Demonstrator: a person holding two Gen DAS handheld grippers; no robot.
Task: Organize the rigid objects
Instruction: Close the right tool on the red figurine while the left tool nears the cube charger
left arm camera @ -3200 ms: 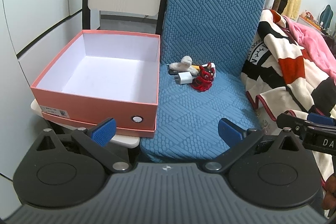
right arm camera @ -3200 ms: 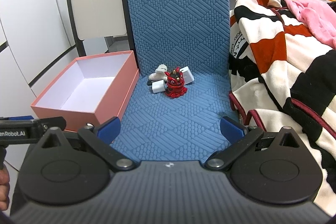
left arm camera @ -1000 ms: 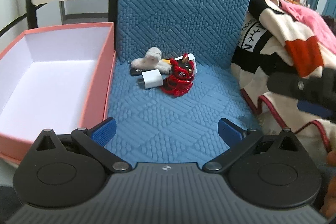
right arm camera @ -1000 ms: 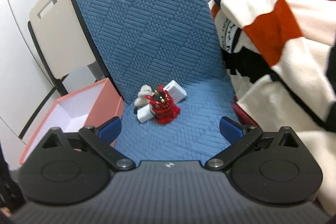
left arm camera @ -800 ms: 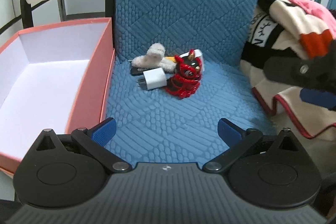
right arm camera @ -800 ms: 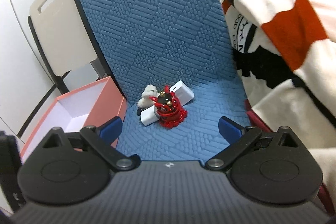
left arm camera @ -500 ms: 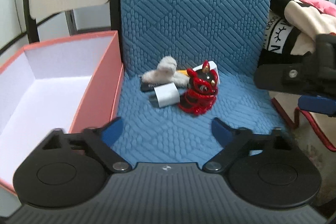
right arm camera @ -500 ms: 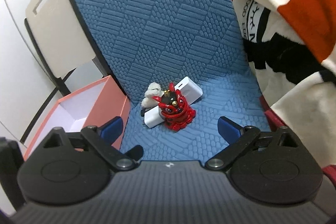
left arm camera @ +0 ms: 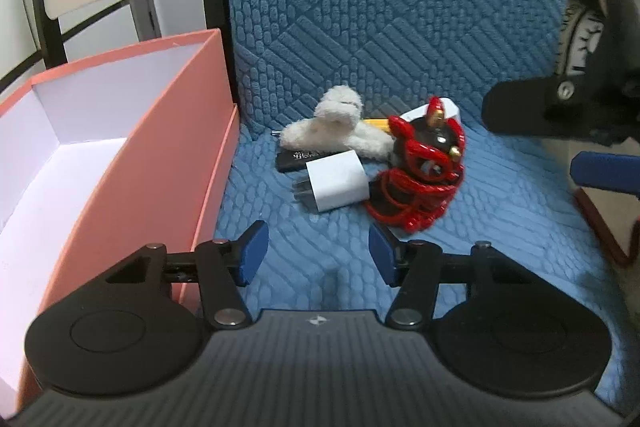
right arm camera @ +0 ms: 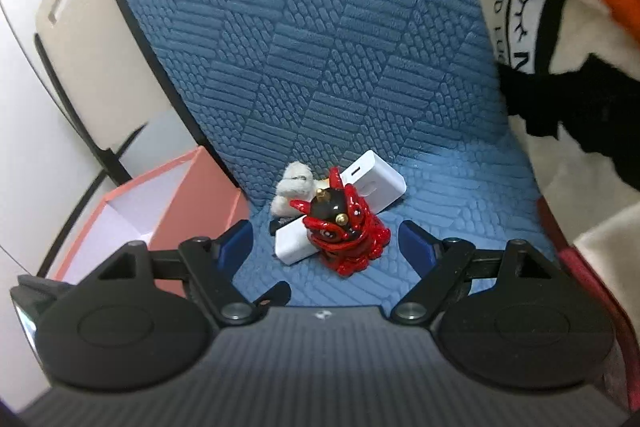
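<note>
Both grippers moved in on the red figurine [left arm camera: 420,167]; our left gripper [left arm camera: 318,254] and right gripper [right arm camera: 327,245] were closing, jaws empty.

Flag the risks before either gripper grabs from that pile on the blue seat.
1. The white charger, red lion figurine and fluffy clip touch; closing on one may drag the others.
2. Both the left gripper and right gripper, jaws closing with nothing between them, aim at the same pile; they might collide.

Red lion figurine [left arm camera: 418,165] upright on blue seat, white charger [left arm camera: 336,181] touching its side, pink box [left arm camera: 132,163] open beside
</note>
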